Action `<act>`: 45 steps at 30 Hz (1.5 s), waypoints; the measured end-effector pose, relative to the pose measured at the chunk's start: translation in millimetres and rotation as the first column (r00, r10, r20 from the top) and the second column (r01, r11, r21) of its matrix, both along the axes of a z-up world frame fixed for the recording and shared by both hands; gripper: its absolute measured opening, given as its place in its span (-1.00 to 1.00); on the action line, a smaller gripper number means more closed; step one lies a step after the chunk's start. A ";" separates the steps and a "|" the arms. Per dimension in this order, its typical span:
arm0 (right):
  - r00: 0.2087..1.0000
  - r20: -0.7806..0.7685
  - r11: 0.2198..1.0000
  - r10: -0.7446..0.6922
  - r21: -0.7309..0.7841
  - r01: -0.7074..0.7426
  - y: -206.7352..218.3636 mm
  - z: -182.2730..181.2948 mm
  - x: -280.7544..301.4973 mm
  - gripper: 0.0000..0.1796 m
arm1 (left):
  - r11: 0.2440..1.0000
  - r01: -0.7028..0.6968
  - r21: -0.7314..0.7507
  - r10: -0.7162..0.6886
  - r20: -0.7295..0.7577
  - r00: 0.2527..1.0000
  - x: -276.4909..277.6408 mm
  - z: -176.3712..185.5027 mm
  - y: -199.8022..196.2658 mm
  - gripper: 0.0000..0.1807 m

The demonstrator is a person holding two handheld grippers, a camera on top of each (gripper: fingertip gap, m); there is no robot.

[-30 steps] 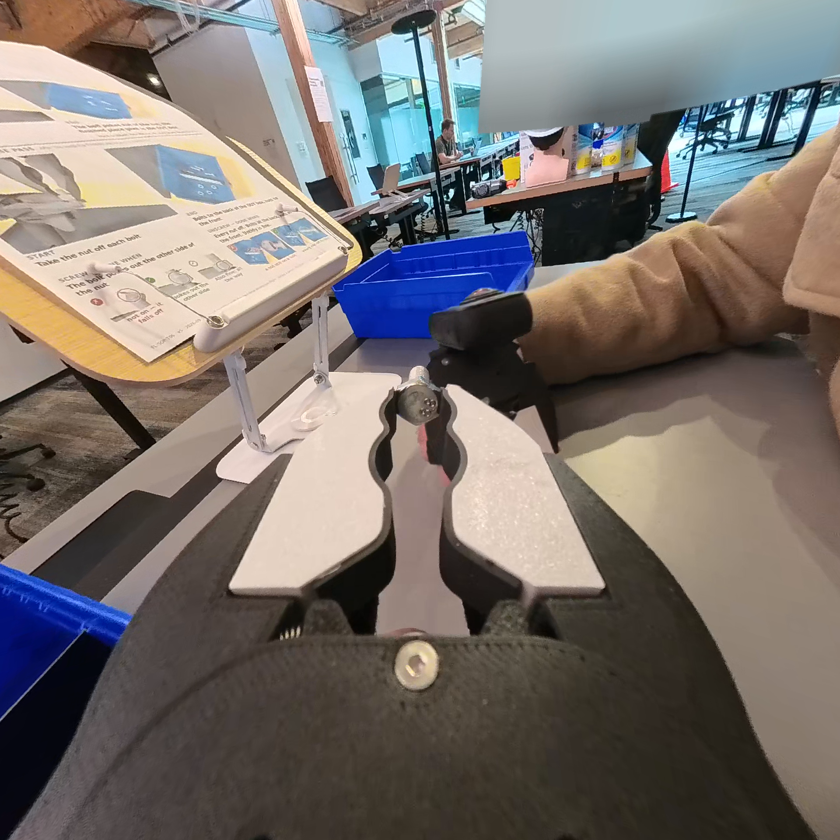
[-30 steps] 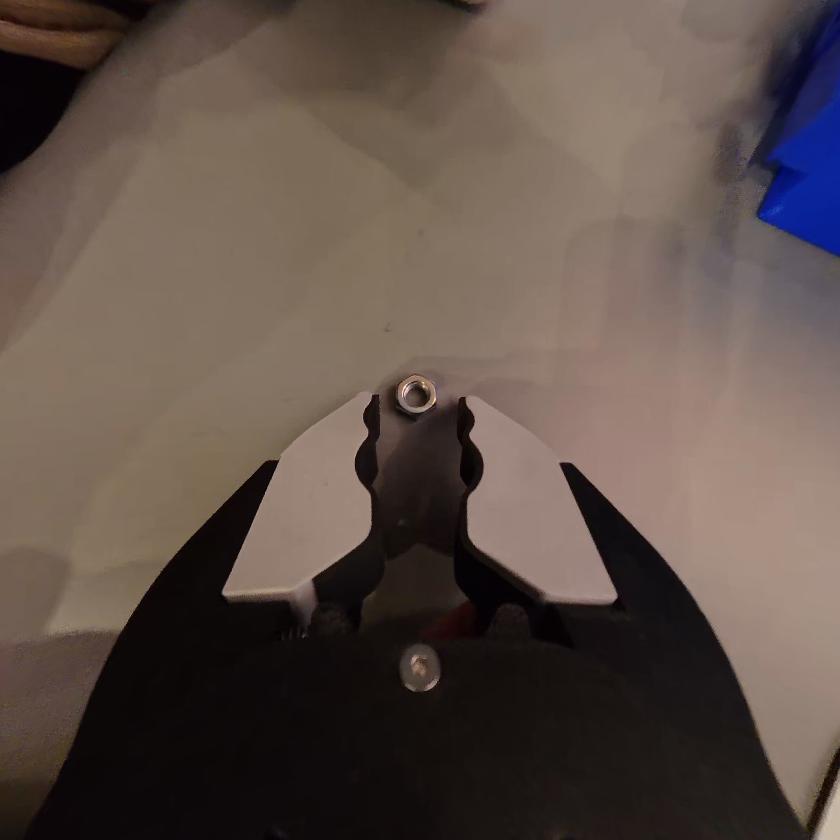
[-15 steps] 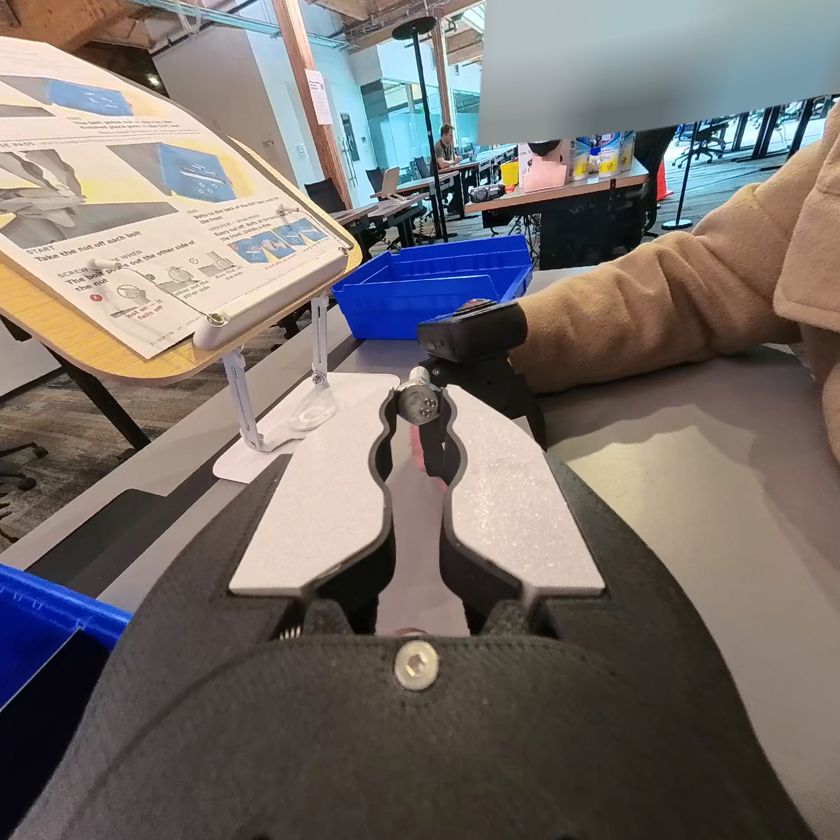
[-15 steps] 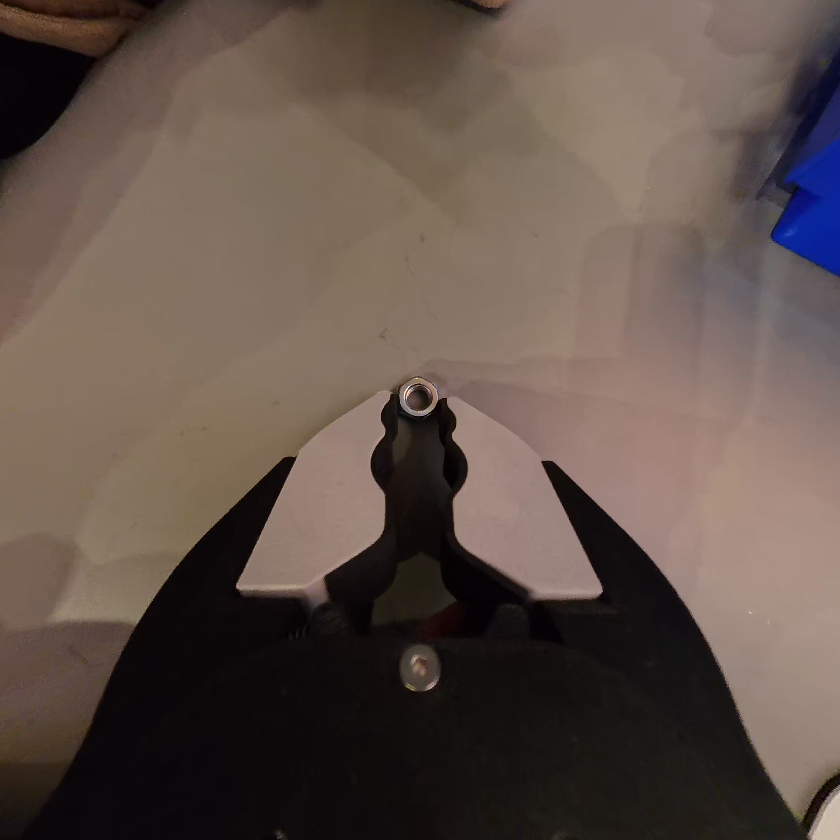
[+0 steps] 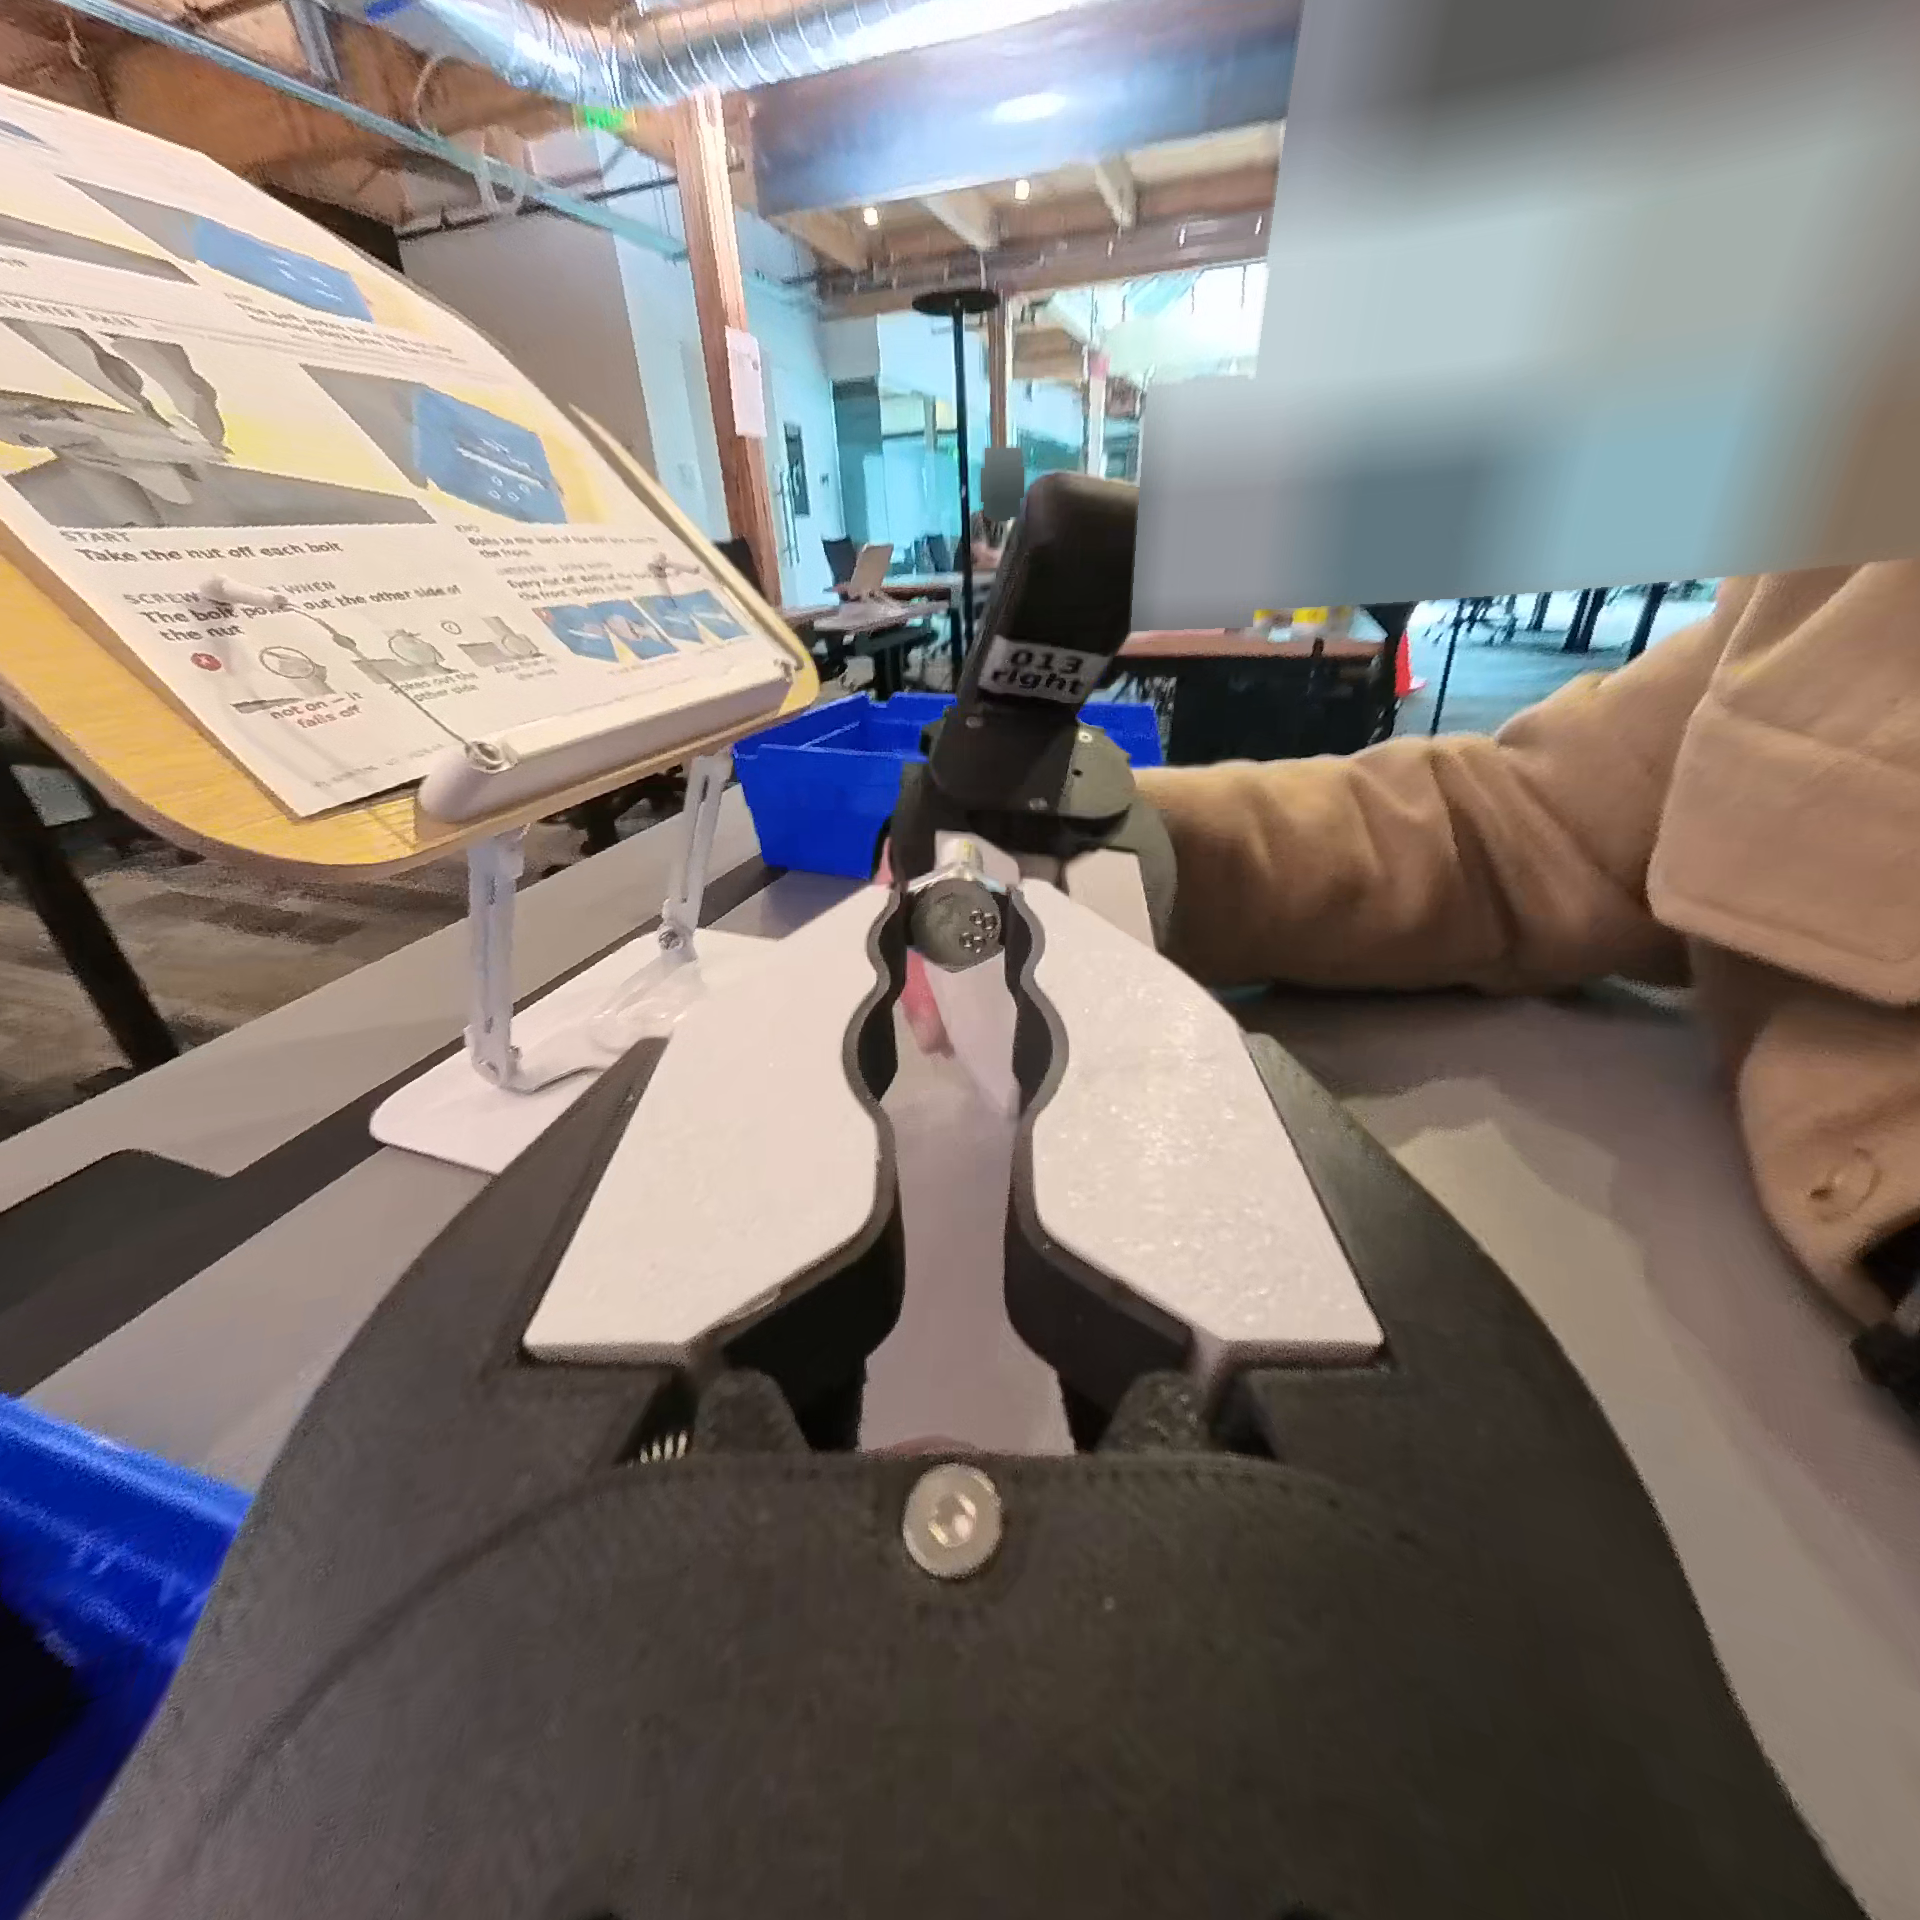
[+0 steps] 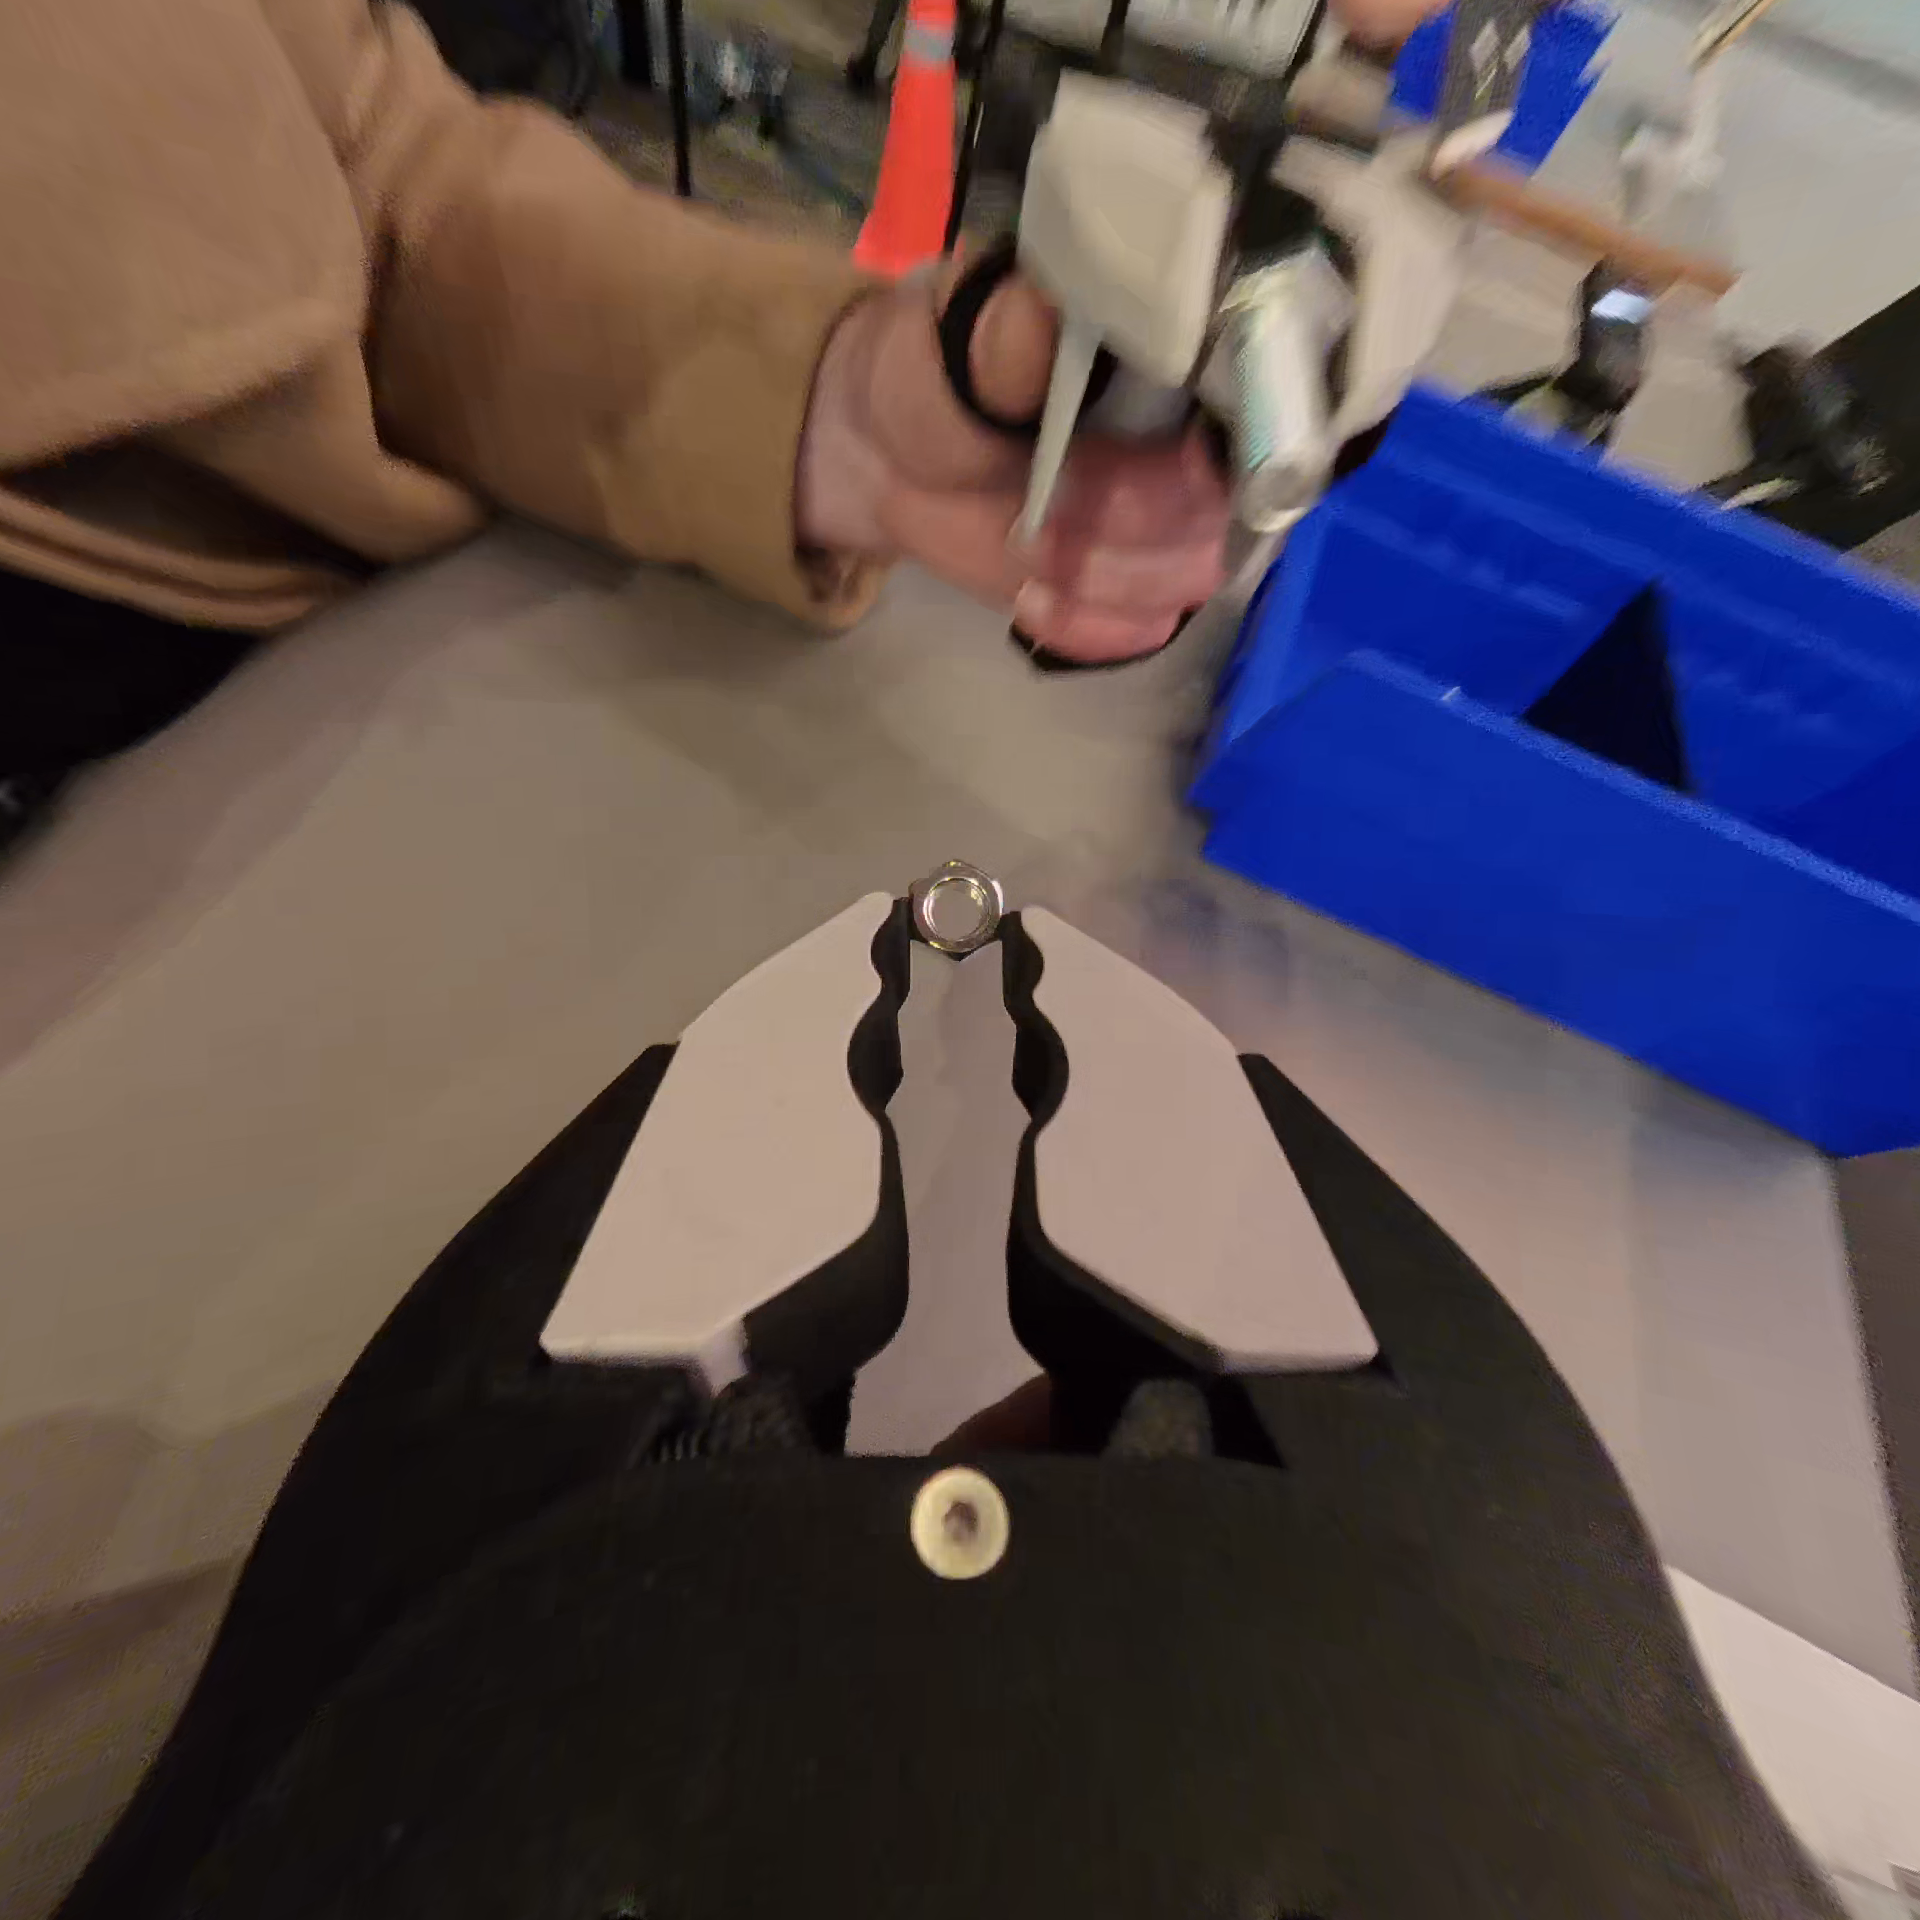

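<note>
— Bolt (image 5: 954, 923), head toward the camera, pinched at the very tips of the left gripper (image 5: 952, 925); its jaws are pressed onto the head from both sides. The shaft points away toward the right gripper (image 5: 1023, 821), which stands just beyond it.

— And the right one?

— Its jaws are nearly together, pinching a small silver nut (image 6: 955, 909) by the flats at the tips of the right gripper (image 6: 956, 920). The nut is held above the grey bench (image 6: 468, 831), its hole facing the camera.

— What lies around them?

— In the right wrist view, a blue bin (image 6: 1621, 790) stands on the bench to the right, and a hand (image 6: 935, 457) in a tan sleeve (image 6: 468, 343) grips the left gripper (image 6: 1236, 301) farther off, blurred. In the left wrist view, a tilted wooden board (image 5: 208, 821) with a printed sheet (image 5: 343, 561) stands on a white stand (image 5: 488, 1101) at the left, another blue bin (image 5: 821, 790) behind it, and a blue bin edge (image 5: 94, 1558) at the lower left.
</note>
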State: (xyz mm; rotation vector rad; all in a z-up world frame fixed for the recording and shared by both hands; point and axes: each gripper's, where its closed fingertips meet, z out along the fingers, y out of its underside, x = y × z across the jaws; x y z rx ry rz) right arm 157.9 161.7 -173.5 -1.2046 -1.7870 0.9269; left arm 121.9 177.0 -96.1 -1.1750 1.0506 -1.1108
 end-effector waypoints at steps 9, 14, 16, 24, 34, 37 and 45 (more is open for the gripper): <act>0.920 -0.383 0.990 -0.081 0.077 0.120 2.0 99.1 11.4 -0.81 | 0.956 0.222 -0.190 -0.152 0.327 0.933 3.6 24.5 -11.4 -0.81; 0.887 -0.458 0.988 -0.060 0.101 0.119 -10.3 115.9 6.1 -0.81 | 0.915 0.326 -0.238 -0.203 0.428 0.881 12.6 31.1 -20.1 -0.81; 0.871 -0.487 0.988 -0.058 0.099 0.120 -13.1 121.8 5.3 -0.81 | 0.901 0.358 -0.245 -0.223 0.446 0.866 17.8 30.8 -24.0 -0.81; 0.850 -0.524 0.989 -0.054 0.091 0.120 -15.8 125.4 4.6 -0.81 | 0.865 0.430 -0.258 -0.251 0.520 0.816 22.5 35.4 -29.4 -0.81; 0.832 -0.553 0.987 -0.044 0.105 0.122 -20.7 130.6 4.6 -0.81 | 0.844 0.469 -0.260 -0.258 0.570 0.780 25.1 41.2 -32.4 -0.81; 0.823 -0.566 0.989 -0.048 0.087 0.118 -21.2 132.1 4.4 -0.81 | 0.859 0.450 -0.245 -0.249 0.566 0.785 24.8 41.9 -34.3 -0.81; 0.788 -0.607 0.993 -0.104 -0.015 0.120 -14.0 130.5 2.4 -0.81 | 0.928 0.312 -0.204 -0.173 0.506 0.845 24.9 42.8 -26.7 -0.81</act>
